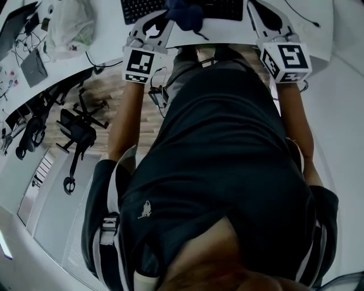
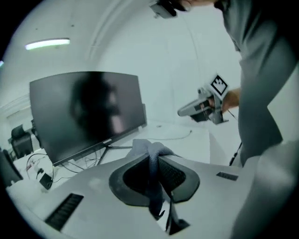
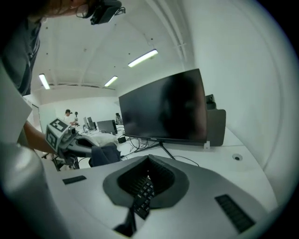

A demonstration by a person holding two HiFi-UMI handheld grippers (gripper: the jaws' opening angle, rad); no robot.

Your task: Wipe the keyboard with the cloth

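In the head view a black keyboard (image 1: 142, 8) lies on the white desk (image 1: 187, 38) at the top edge. A dark blue cloth (image 1: 185, 13) hangs bunched over its middle. My left gripper (image 1: 165, 18) is shut on the cloth; in the left gripper view the cloth (image 2: 152, 161) drapes down between the closed jaws of that gripper (image 2: 150, 152). My right gripper (image 1: 259, 9) hovers over the keyboard's right end. Its jaws (image 3: 149, 161) meet at the tips with nothing held, and keyboard keys (image 3: 142, 193) show through the slit below. The cloth (image 3: 103, 155) appears at the left of that view.
A large dark monitor (image 2: 88, 112) stands on the desk behind the keyboard. A white plastic bag (image 1: 71, 25) and a laptop (image 1: 33, 67) lie on the desk at the left. Office chairs (image 1: 77, 131) stand on the floor at the left. The person's torso fills the lower head view.
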